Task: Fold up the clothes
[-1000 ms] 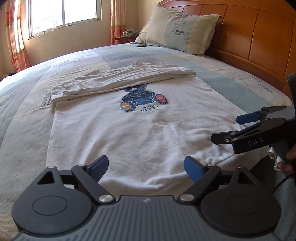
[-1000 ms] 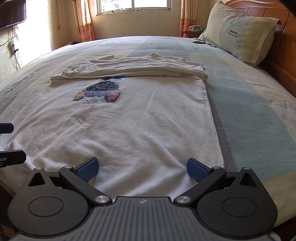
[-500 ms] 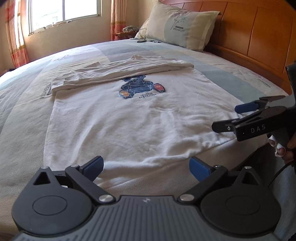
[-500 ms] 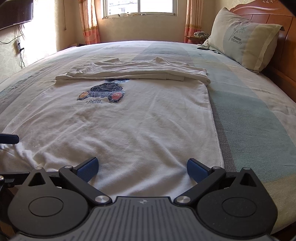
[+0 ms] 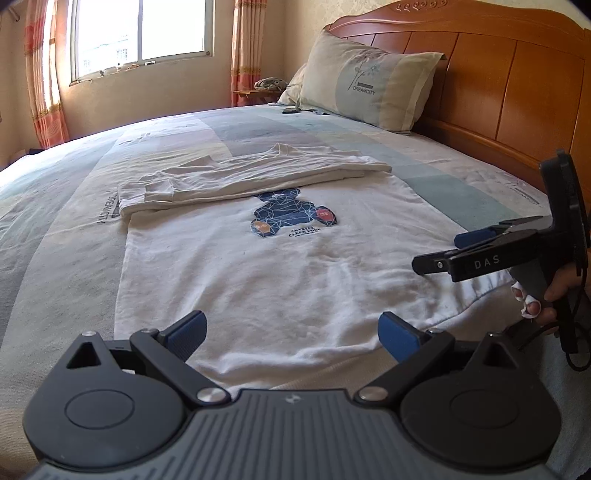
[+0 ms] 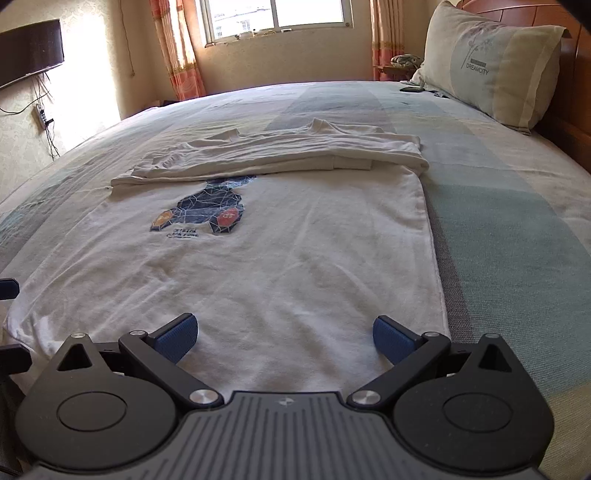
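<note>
A white T-shirt [image 5: 266, 280] [image 6: 280, 258] with a blue bear print [image 5: 291, 216] [image 6: 207, 210] lies flat on the bed, its far part with the sleeves folded back over itself [image 5: 258, 177]. My left gripper [image 5: 291, 332] is open just above the shirt's near hem, nothing between its blue pads. My right gripper [image 6: 282, 334] is open too, over the hem toward the shirt's right corner. In the left wrist view the right gripper [image 5: 443, 251] shows from the side, held by a hand [image 5: 554, 291] at the bed's edge.
The bed [image 6: 498, 221] has a striped cover and a wooden headboard [image 5: 498, 92]. A pillow [image 5: 369, 88] [image 6: 491, 62] leans on it, with a small dark object [image 5: 290, 110] beside it. A window [image 6: 277, 14] and curtains stand at the far wall; a wall screen [image 6: 29, 48] hangs left.
Both grippers have drawn back and tilted up a little, so more of the room shows. The shirt lies as before. Both stay open.
</note>
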Available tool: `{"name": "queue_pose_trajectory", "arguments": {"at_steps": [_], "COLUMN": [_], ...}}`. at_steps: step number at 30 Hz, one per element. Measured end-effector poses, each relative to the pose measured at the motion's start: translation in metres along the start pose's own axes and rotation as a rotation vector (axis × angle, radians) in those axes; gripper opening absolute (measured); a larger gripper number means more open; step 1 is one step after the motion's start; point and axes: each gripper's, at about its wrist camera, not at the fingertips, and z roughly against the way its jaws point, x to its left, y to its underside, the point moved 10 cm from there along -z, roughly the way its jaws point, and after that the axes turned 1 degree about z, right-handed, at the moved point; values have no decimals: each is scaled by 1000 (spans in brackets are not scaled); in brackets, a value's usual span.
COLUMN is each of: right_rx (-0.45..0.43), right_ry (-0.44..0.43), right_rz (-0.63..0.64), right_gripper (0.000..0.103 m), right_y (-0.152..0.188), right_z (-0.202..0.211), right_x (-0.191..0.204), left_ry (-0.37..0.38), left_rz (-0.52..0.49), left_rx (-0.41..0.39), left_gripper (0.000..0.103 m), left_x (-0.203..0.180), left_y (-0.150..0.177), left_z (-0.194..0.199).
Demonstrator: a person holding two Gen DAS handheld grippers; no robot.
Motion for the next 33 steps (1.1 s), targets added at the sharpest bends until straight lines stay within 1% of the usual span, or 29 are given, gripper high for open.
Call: {"name": "queue_pose_trajectory", "arguments": {"at_steps": [2,5,8,11,13,16,19,21,25,27,30,33], "right_rx": [11,18,-23,-32,-19,22,40,51,65,64,52,40], "right_ry": [28,21,-7,-11,-14,3,18,34,57,82,88,95], "right_rz": [16,-34,-58,-27,-13,-39,-65,-54,0,8,-8,-23], "right_gripper": [103,103,103,103,103,103,103,103,103,103,103,103], "right_y": [5,-1,-22,-45,-56,-57,-47,-41,-39,-47,-66,-85], "right_z": [3,11,13,-3,-22,-45,-50,-43,-28,-24,-23,-21], "right_x": [-11,-18,-16,-8,-6,-16,-34,-40,-41,-44,-47,-51], "left_ry": [4,9,10,5,-8,-22,-16,-7,1,6,6,0], "left_rz": [15,21,24,37,46,66,71,60,53,60,55,73], "left_rx": [-9,-19,-29,-30,-30,-27,-32,-38,-77,-99,-115,-113], "left_gripper": [99,99,99,99,99,99,99,99,99,99,99,99], "left_x": [5,7,10,15,21,30,36,38,49,58,75,99], "left_y": [-2,-5,-8,-7,-6,-4,-10,-20,-59,-84,-112,-124], "left_z": [0,-2,-4,-4,-4,-4,-7,-13,-31,-44,-67,-89]}}
